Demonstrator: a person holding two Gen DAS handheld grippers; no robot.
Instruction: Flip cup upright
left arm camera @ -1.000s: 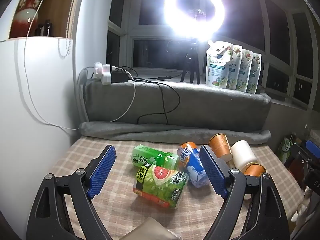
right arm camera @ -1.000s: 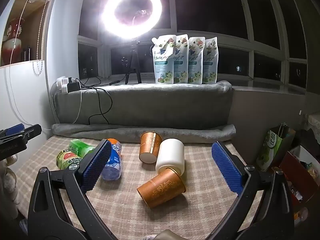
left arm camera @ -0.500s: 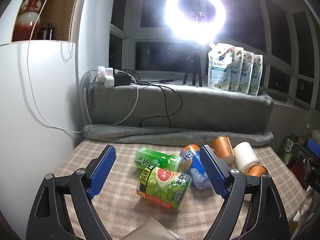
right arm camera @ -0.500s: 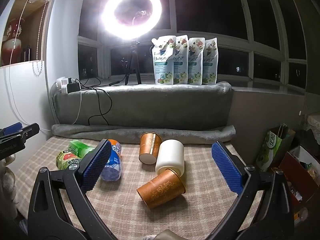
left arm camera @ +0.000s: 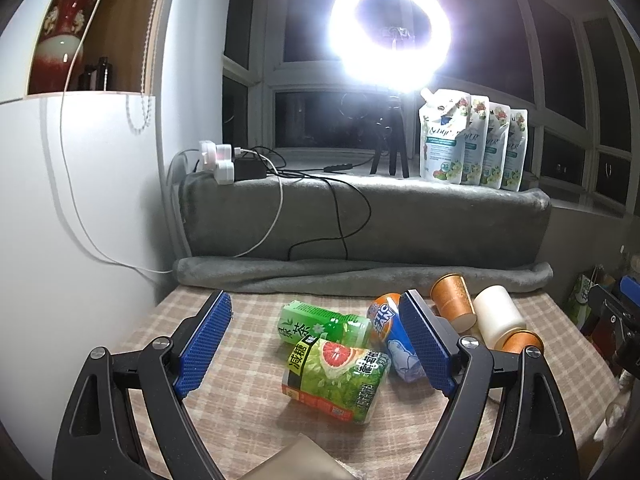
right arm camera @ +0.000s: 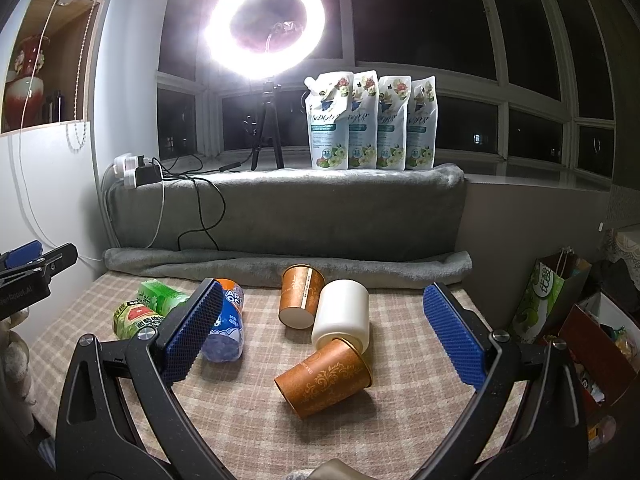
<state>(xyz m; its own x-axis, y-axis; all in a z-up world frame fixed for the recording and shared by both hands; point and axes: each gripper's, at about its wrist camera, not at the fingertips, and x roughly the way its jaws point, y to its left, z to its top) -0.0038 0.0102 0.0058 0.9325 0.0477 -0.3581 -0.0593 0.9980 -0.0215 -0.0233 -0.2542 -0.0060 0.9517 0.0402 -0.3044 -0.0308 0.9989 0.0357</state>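
A room in a home at night, set up for filming. A table [right arm camera: 400, 420] with a checked cloth stands against a bay window [right arm camera: 440, 20] with dark panes, its sill draped in a grey blanket [right arm camera: 320, 216]. On the sill stand a glowing ring light [right arm camera: 264, 26], refill pouches [right arm camera: 370, 120] and plugged-in chargers [right arm camera: 138, 172]; a red vase [left arm camera: 60, 40] sits in a wall niche.

I see matt paper on the brown cup [right arm camera: 324, 376] with its printed pattern, and a smooth white cup [right arm camera: 342, 314]. My gripper pads [right arm camera: 454, 340] look like ribbed blue rubber. The checked tablecloth [right arm camera: 400, 420] is woven cloth; the grey blanket [right arm camera: 300, 208] looks fleecy; the bottles' [left arm camera: 336, 376] labels are glossy.
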